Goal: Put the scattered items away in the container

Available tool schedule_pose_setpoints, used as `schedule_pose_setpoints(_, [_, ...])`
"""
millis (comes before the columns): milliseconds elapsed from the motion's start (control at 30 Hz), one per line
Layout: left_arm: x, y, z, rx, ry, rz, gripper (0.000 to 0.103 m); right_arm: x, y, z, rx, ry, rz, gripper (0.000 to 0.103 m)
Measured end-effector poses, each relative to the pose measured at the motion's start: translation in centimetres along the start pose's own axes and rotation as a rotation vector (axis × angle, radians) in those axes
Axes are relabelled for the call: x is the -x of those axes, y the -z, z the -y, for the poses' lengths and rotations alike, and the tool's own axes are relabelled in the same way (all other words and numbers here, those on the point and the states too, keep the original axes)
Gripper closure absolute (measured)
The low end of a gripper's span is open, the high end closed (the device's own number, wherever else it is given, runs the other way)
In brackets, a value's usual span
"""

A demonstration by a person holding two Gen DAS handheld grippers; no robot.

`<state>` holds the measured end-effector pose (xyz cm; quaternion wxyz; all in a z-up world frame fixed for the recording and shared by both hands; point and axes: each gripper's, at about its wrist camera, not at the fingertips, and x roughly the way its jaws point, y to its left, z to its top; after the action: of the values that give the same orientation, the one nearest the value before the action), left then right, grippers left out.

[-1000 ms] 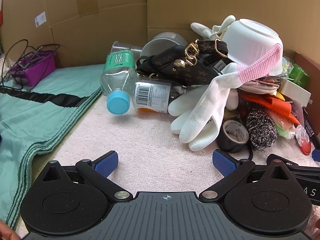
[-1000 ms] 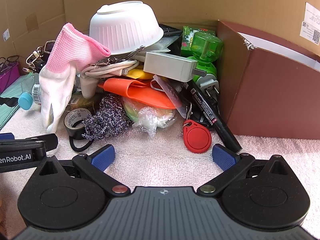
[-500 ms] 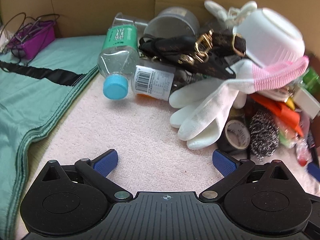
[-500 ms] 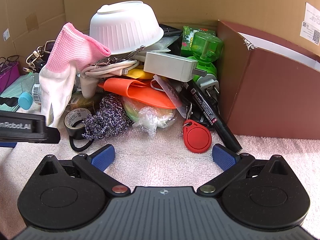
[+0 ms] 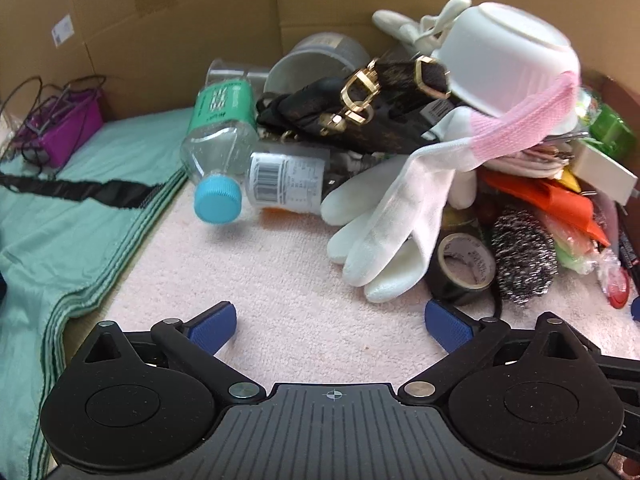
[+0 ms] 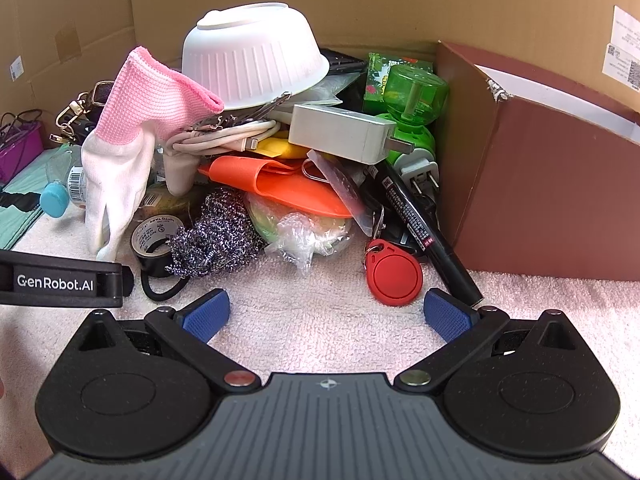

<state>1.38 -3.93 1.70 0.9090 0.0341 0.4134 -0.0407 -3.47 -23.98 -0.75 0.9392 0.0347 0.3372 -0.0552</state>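
Each view looks forward from low behind its own gripper, close above the pink towel [image 5: 280, 280], toward the cardboard wall at the far side. The left wrist view sits left of the pile and faces its near-left flank; the right wrist view sits further right and faces the pile head-on. Both share the white bowl [image 5: 508, 64] [image 6: 256, 56], the glove [image 5: 400, 208] [image 6: 120, 152], the tape roll [image 5: 466, 264] [image 6: 154, 236] and the steel scourer [image 5: 522, 256] [image 6: 216, 236].

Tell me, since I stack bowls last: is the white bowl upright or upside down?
Upside down: the white bowl shows its flat base on top and rim downward, resting on the pile.
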Motion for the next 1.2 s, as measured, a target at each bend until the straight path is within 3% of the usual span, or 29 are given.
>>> schedule_pose_setpoints(100, [1.3,-0.4,-0.6,0.069,0.100,0.035,0.000,1.2,-0.1,0.4,-0.013,-0.005,0.057,0.000])
schedule_pose_setpoints(233, [3.0,-0.2,-2.7,0.125,0.208,0.135,0.000,5.1,0.5,1.6,-0.085,-0.034,0.252,0.000])
schedule_pose_setpoints(300, [3.0,-0.3,-3.7,0.161,0.187,0.157,0.000,5.9,1.2,2.8,-0.144,-0.121,0.322,0.000])
schedule_pose_setpoints(367, [2.4,-0.8,-4.9,0.180,0.189,0.125,0.000,6.1,1.9,4.3,-0.214,-0.249,0.366,0.000])
schedule_pose_setpoints(433, [2.3,-0.8,-5.4,0.175,0.183,0.124,0.000,6.0,1.7,5.1,-0.271,-0.285,0.365,0.000])
schedule_pose_setpoints(533, [3.0,-0.7,-5.0,0.111,0.149,0.168,0.000,5.6,0.9,3.9,-0.199,-0.181,0.337,0.000])
schedule_pose_setpoints(700, [2.9,-1.1,-5.1,0.079,0.176,0.161,0.000,5.4,0.7,1.7,-0.084,-0.145,0.281,0.000])
schedule_pose_setpoints(867, [2.8,-1.0,-5.6,0.025,0.147,0.198,0.000,5.2,0.4,-0.6,0.041,-0.007,0.300,0.000])
schedule_pose_setpoints(1033, [3.5,-1.4,-6.9,0.044,0.316,0.295,0.000,4.5,-0.4,-1.1,0.036,-0.083,0.278,0.000])
schedule_pose_setpoints(1200, [3.6,-2.2,-6.6,-0.100,0.214,0.339,0.000,4.4,-1.3,-1.9,0.068,-0.093,0.316,0.000])
